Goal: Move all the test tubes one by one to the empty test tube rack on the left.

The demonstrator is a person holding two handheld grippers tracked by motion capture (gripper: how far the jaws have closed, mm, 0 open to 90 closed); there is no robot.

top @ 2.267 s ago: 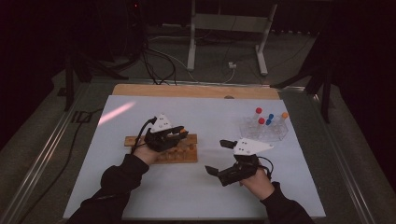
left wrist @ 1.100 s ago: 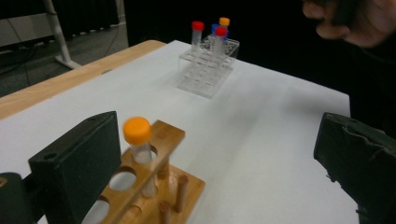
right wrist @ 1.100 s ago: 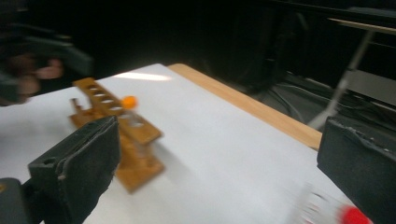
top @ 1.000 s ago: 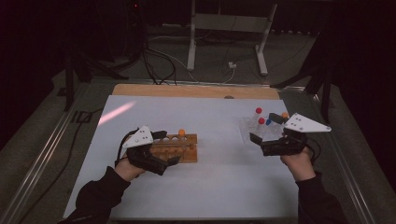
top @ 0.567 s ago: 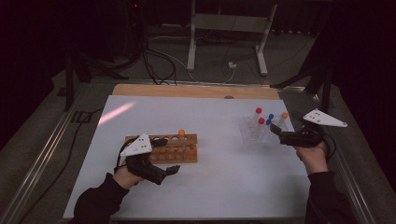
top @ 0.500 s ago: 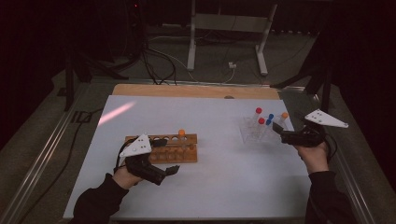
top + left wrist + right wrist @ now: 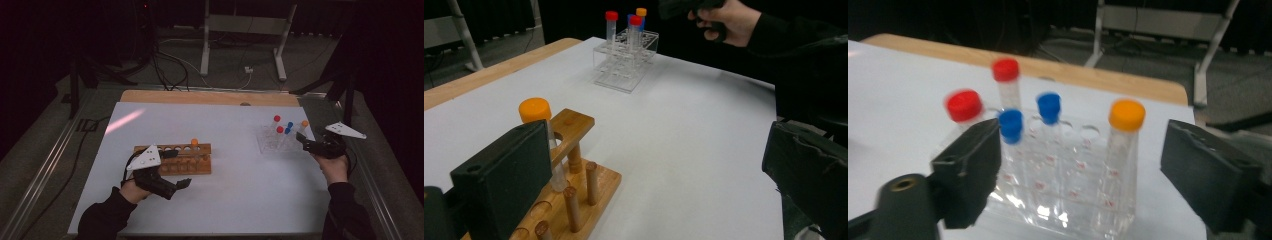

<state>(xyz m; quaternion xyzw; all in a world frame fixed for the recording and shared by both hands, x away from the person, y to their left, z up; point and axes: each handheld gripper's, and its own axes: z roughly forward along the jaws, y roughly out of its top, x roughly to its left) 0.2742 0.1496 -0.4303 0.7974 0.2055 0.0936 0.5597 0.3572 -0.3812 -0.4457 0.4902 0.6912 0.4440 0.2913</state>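
Right tool (image 7: 303, 141) lower, nearer clear rack (image 7: 278, 142) on white table (image 7: 240, 195).

Orange-capped tube (image 7: 1124, 150) upright in clear rack (image 7: 1048, 210)

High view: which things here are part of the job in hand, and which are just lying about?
In the job:
clear rack
orange-capped tube between the open right gripper jaws
wooden rack
its orange-capped tube
left gripper

Lying about:
metal stand
floor cables
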